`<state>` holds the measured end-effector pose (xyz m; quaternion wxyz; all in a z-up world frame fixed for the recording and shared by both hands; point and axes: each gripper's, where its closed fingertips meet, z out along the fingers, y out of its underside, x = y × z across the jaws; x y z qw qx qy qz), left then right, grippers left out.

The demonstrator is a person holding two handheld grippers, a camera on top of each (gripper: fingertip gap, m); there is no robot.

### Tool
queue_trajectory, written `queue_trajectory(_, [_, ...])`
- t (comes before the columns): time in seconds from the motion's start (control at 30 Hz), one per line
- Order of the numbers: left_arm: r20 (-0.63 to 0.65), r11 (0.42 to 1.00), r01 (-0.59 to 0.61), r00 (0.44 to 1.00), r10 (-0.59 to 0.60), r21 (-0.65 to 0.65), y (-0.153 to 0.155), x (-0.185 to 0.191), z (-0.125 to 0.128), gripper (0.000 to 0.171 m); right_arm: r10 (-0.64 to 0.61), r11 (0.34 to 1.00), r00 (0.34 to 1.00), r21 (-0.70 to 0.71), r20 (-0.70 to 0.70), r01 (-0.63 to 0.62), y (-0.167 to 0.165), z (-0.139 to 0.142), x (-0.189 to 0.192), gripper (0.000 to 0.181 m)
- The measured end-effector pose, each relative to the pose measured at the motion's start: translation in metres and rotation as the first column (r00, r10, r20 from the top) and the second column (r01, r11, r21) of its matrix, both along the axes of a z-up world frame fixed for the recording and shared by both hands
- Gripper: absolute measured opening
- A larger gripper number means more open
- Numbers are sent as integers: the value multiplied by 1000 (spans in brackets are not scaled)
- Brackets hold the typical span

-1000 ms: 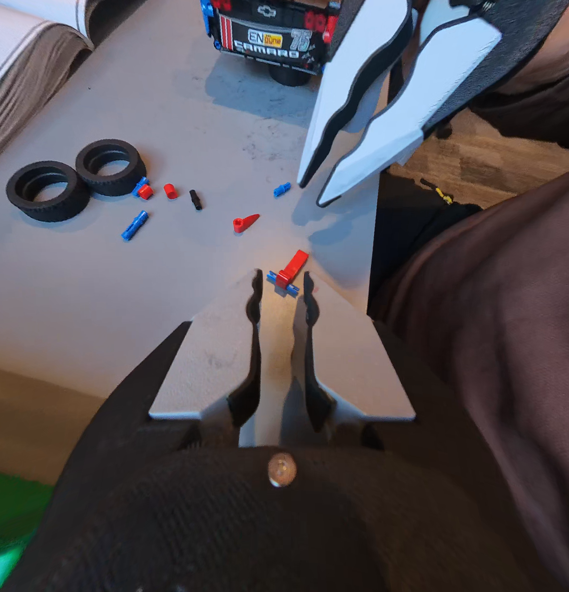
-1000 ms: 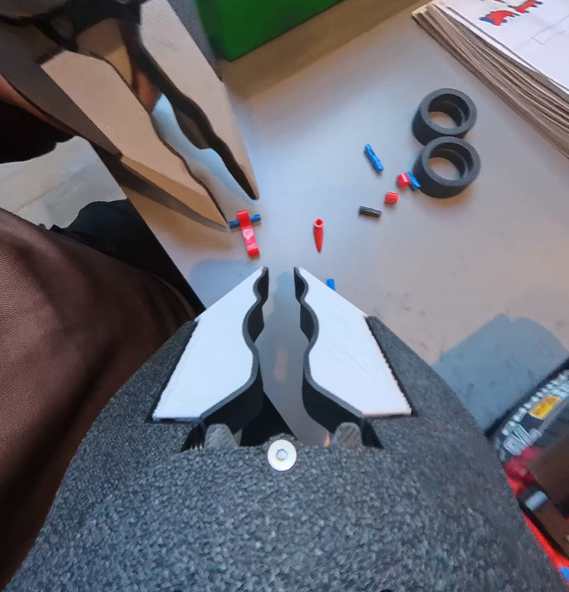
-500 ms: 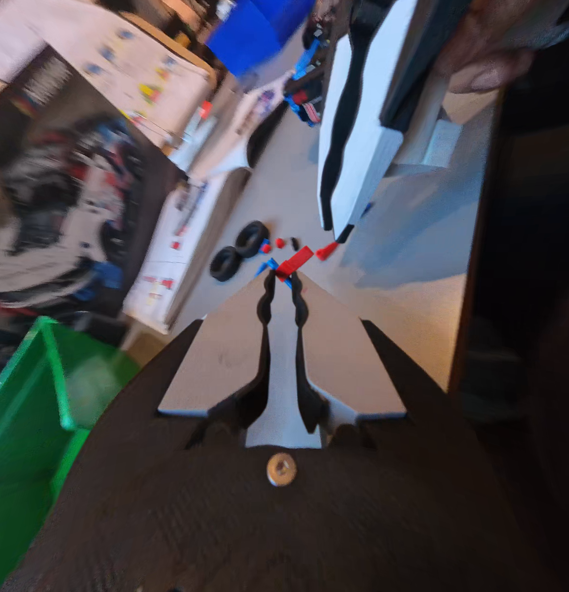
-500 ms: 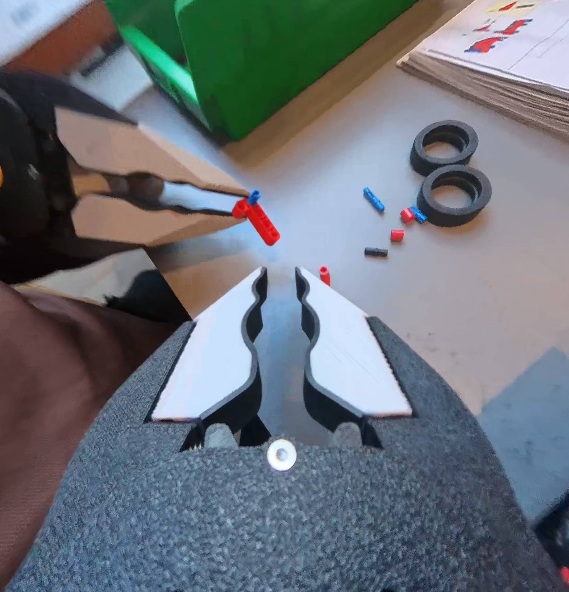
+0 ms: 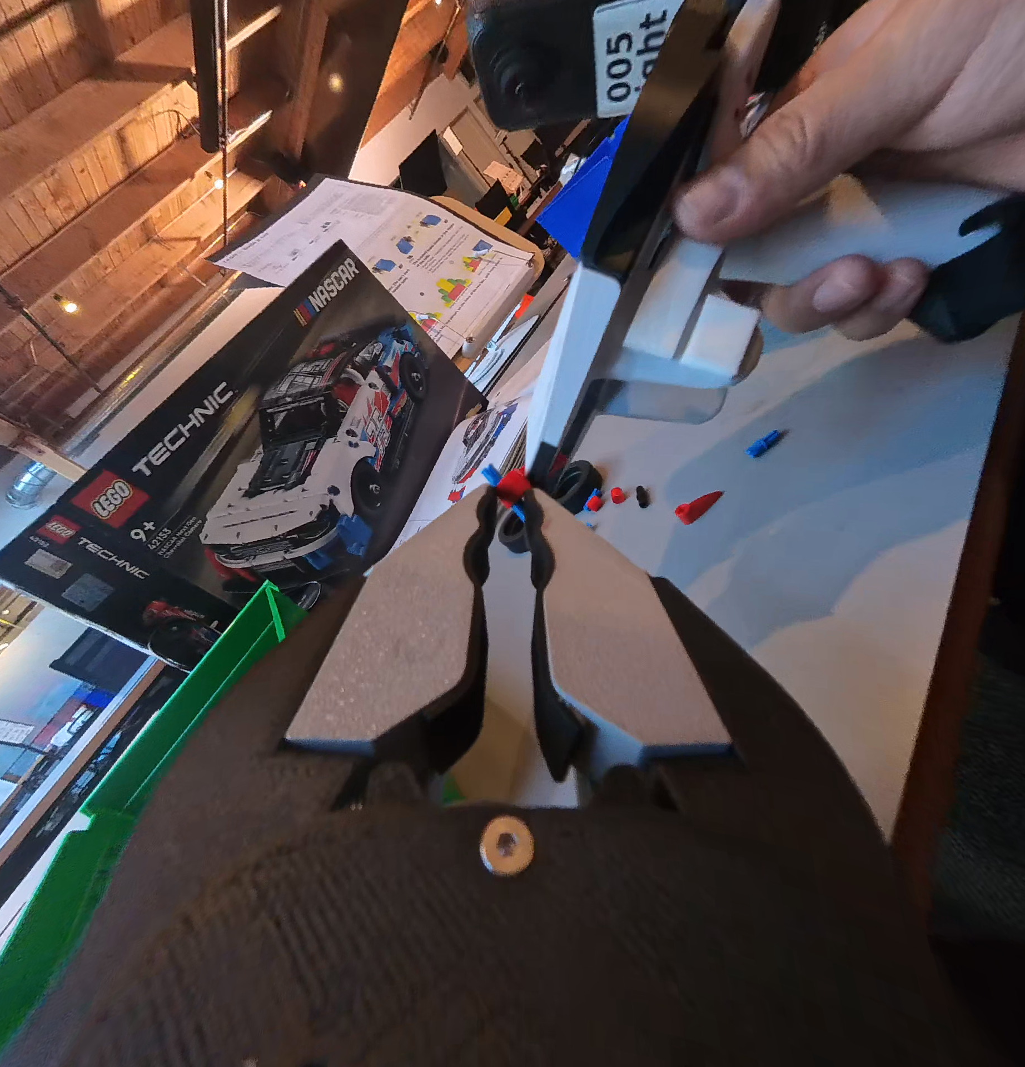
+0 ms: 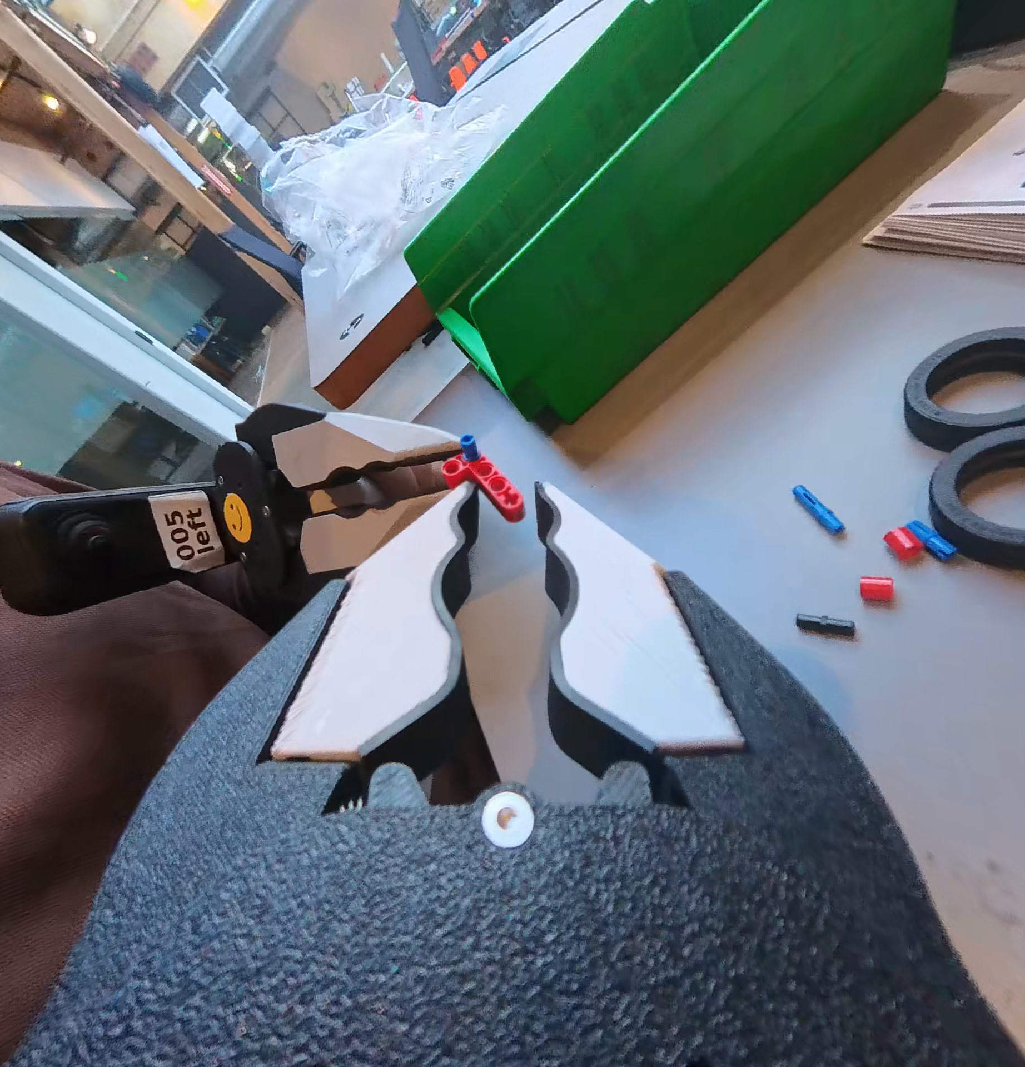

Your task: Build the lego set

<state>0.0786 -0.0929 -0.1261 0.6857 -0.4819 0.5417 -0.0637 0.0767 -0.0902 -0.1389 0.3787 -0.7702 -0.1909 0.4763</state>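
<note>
My left gripper (image 5: 510,499) is shut on a short red beam (image 5: 511,484) with a blue pin (image 5: 489,474) through it, held above the grey table (image 5: 787,577). In the right wrist view the left gripper (image 6: 449,459) comes in from the left, with the red beam (image 6: 487,482) sticking out of its tips and the blue pin (image 6: 468,446) pointing up. My right gripper (image 6: 505,493) is open, and the beam's free end lies between its fingertips. In the left wrist view the right gripper (image 5: 536,465) comes down from the upper right, tips at the beam.
On the table lie two black tyres (image 6: 984,387) (image 6: 995,496), blue pins (image 6: 817,508), red bushes (image 6: 876,588), a black pin (image 6: 825,625) and a red pointed piece (image 5: 698,507). A green bin (image 6: 672,202), an instruction booklet (image 6: 972,219) and the set's box (image 5: 239,433) stand beyond. Less than 4 cm separates the two grippers' tips.
My left gripper shut on the red beam, lifted it off the table and tilted level. My right gripper moved in until its open tips flank the beam's free end.
</note>
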Motion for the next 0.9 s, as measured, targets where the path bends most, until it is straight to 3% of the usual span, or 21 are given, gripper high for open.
queue_trajectory(0.27, [2, 1000, 14, 1000, -14, -12, 5, -10, 0, 0, 11, 996, 994, 89, 105, -20, 4, 1, 1, 6])
queue_trajectory(0.4, [-23, 995, 29, 999, -32, -97, 7, -8, -11, 0, 17, 994, 991, 102, 136, -31, 7, 0, 6, 6])
queue_trajectory(0.47, [-55, 977, 54, 996, -67, -204, 6, -7, -24, 0, 30, 991, 982, 126, 188, -54, 8, -3, 10, 6])
queue_trajectory(0.5, [-60, 956, 77, 993, -98, -281, 4, -7, -31, 2, 42, 988, 974, 136, 222, -74, 7, -4, 11, 6])
queue_trajectory(0.53, [-67, 924, 97, 989, -131, -370, 2, -7, -37, 14, 53, 984, 964, 148, 260, -95, 6, -6, 12, 6])
queue_trajectory(0.63, [-4, 795, 176, 976, -219, -580, -3, -8, -37, 31, 83, 961, 917, 213, 391, -177, 1, -12, 14, 6])
queue_trajectory(0.83, [166, 534, 346, 920, -356, -771, -12, -4, -24, 37, 103, 879, 811, 330, 576, -345, -9, -20, 9, 6])
queue_trajectory(0.9, [177, 501, 364, 907, -383, -785, -14, -1, -26, 36, 107, 867, 792, 334, 601, -370, -11, -23, 9, 6])
